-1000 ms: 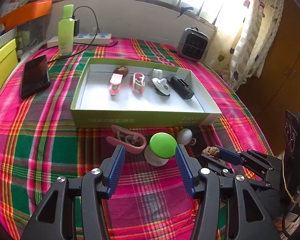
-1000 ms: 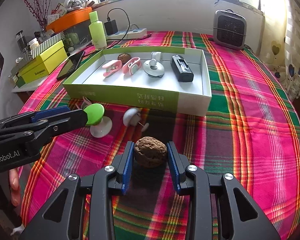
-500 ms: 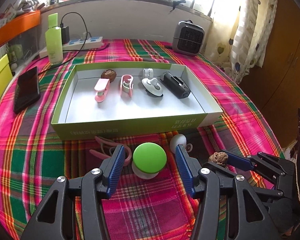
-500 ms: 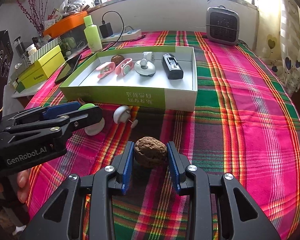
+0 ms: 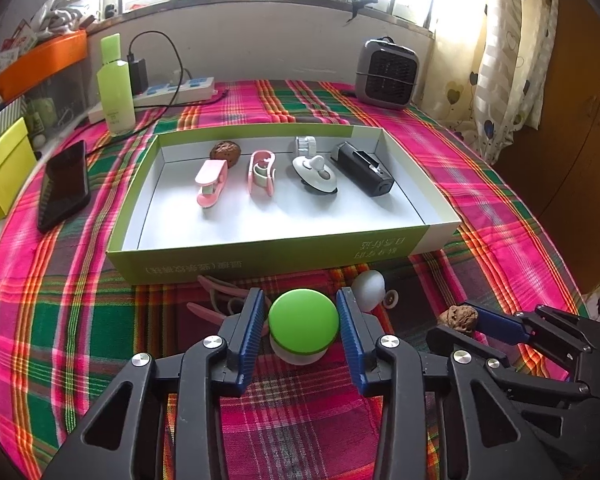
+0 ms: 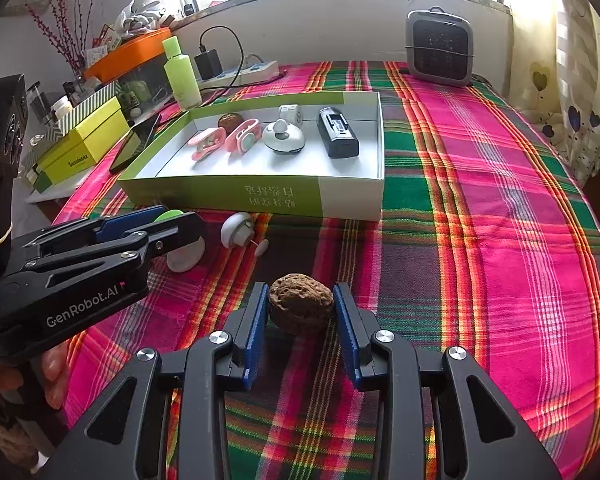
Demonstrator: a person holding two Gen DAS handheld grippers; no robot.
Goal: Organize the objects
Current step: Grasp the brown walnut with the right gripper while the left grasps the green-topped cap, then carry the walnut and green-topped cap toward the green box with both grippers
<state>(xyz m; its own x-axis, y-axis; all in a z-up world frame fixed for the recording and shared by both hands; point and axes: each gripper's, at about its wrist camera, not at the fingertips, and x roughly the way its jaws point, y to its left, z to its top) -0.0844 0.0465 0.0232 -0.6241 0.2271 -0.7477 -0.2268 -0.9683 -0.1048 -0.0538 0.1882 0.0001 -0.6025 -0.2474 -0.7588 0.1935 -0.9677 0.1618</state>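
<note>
Both grippers are seen low over a plaid cloth (image 6: 480, 184), pointed toward a shallow green box (image 5: 260, 258).

Between the blue pads of the left gripper (image 5: 302, 322) a green cap (image 5: 303, 320) on a white base is framed; the jaws are closing, and the pads are seen at the cap's 2 sides, right at its edge, though firm contact cannot be confirmed. Just ahead and left of this gripper a pink clip (image 5: 216, 300) lies on the cloth, partly hidden by the left finger. Ahead and right of it a white knob (image 5: 369, 289) rests near the box's front wall.

A walnut (image 6: 300, 304) is clamped by the right gripper (image 6: 301, 312), both pads pressed on its sides. The left gripper (image 6: 100, 248) is seen to its left, with a person's fingers (image 6: 54, 376) below it.

Inside the box, ahead of both tools, 6 items are lined near the far wall: a second walnut (image 5: 225, 150), 2 pink clips (image 5: 211, 184), a white disc (image 5: 315, 172) with a small white part behind it, and a black block (image 5: 362, 174).

Beyond the box a green bottle (image 5: 115, 88), a power strip (image 5: 172, 90) and a grey heater (image 5: 387, 74) are placed. Left of the box a phone (image 5: 62, 184) lies flat.
</note>
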